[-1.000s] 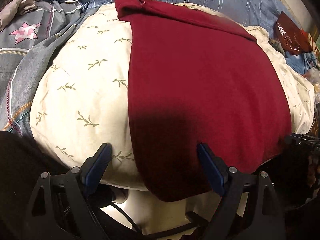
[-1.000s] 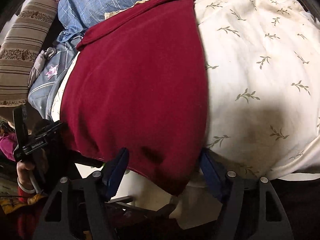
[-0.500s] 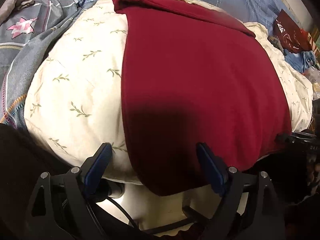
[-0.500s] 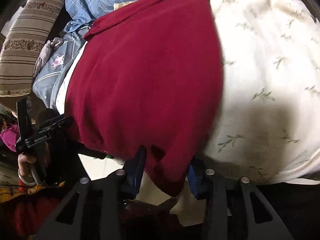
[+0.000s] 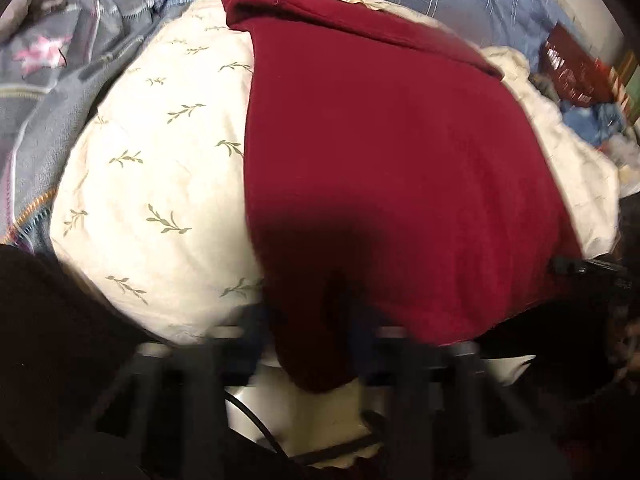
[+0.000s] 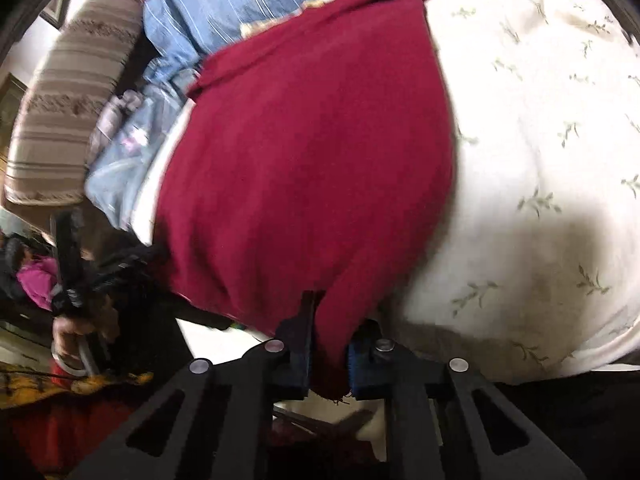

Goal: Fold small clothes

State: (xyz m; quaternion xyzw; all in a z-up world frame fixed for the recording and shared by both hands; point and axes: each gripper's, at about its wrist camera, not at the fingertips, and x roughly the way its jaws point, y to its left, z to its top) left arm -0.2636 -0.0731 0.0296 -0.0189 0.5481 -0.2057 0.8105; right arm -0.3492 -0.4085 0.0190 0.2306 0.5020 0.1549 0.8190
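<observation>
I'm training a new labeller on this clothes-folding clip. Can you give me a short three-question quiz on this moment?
1. True or false: the right gripper is shut on the near corner of the maroon garment.
2. What does the garment lie on: (a) a striped cushion, (b) a cream leaf-print quilt, (c) a bare floor?
3. Can the left gripper be judged open or shut from its own view?

Key: 1 true. 2 b. 3 no; its fingers are blurred there.
</observation>
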